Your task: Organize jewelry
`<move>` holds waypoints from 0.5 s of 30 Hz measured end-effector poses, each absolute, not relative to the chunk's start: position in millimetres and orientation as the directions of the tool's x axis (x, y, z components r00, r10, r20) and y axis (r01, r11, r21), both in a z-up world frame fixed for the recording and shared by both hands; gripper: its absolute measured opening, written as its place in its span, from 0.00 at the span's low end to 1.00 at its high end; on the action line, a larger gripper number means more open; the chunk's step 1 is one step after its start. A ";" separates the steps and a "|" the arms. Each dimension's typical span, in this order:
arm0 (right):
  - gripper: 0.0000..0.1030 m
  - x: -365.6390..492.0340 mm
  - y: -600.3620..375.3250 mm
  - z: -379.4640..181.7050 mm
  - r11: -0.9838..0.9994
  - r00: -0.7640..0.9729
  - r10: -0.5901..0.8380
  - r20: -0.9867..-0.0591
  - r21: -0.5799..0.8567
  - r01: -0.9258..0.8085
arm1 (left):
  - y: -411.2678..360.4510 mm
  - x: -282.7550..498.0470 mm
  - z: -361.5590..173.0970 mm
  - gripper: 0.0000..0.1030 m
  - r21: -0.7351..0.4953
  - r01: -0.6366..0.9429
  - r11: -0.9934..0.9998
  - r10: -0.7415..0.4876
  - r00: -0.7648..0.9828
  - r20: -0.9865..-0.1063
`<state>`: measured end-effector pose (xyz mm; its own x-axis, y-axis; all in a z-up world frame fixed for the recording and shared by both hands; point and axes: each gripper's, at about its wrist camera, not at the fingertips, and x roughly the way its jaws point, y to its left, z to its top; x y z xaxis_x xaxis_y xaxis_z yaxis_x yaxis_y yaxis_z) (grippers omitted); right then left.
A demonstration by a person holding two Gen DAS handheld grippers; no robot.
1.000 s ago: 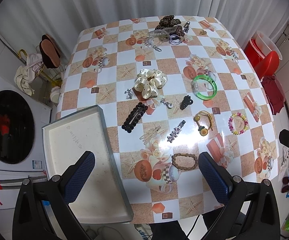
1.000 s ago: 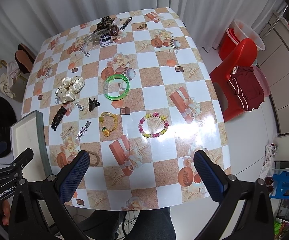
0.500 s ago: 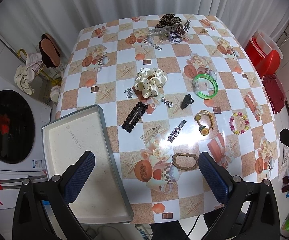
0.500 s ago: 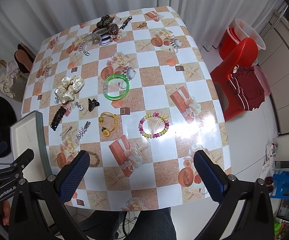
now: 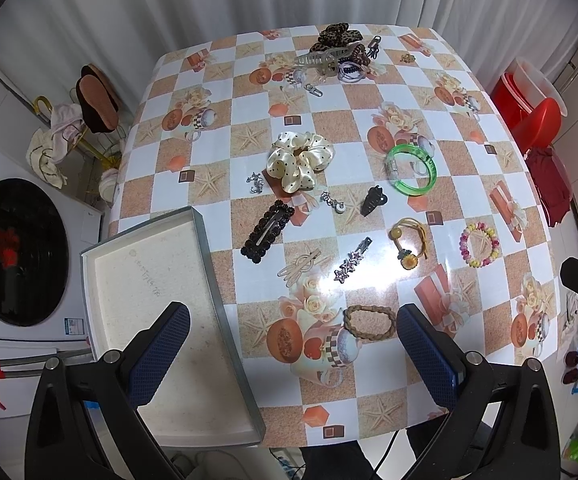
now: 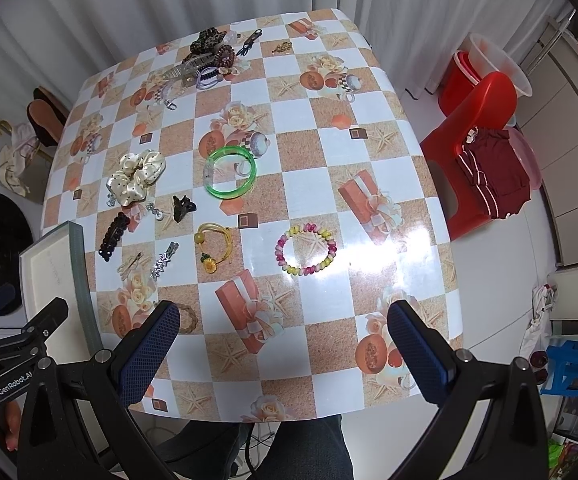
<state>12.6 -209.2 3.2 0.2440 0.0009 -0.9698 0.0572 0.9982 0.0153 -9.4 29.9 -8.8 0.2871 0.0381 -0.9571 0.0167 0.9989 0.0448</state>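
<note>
Seen from the left wrist camera, a shallow grey-rimmed tray sits at lower left of the frame, overhanging the table edge, its pale floor bare, apparently the place the scattered pieces are meant to go. The left gripper hangs high above the table at bottom centre, spread wide and holding nothing, one blue pad over the tray and the other near a braided brown hair tie.

Moving right through mid-frame: a black beaded snap clip, a cream polka-dot scrunchie, a small black claw clip, a rhinestone star clip, a yellow cord bracelet, a green plastic bangle and, nearest the right edge, a pastel bead bracelet. A heap of hair clips and ties lies at the far end, top centre.

In the right wrist view, the right gripper is likewise wide open and empty, poised above the near edge, with the bead bracelet just above centre. Both tools appear held back to survey the spread; no piece has yet been gathered.
</note>
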 end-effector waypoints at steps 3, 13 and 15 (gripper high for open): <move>1.00 11.7 -210.6 0.9 0.998 0.239 0.002 -0.971 0.018 0.064 | 29.9 -12.3 -15.5 1.00 0.046 0.011 0.999 0.041 0.280 -0.959; 1.00 8.4 -229.9 -23.8 0.994 0.178 0.019 -0.984 0.038 0.102 | 31.7 -6.0 -42.3 1.00 0.029 0.018 0.999 0.024 0.224 -0.974; 1.00 9.4 -235.1 -30.7 0.993 0.160 0.019 -0.987 0.038 0.114 | 28.6 -4.6 -47.3 1.00 0.027 0.034 0.999 0.019 0.222 -0.975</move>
<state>9.4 -235.1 -30.7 0.1596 0.0193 -0.9870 0.1137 0.9928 0.0378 -4.6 28.6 -47.3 0.2216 0.0194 -0.9750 0.0335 0.9991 0.0275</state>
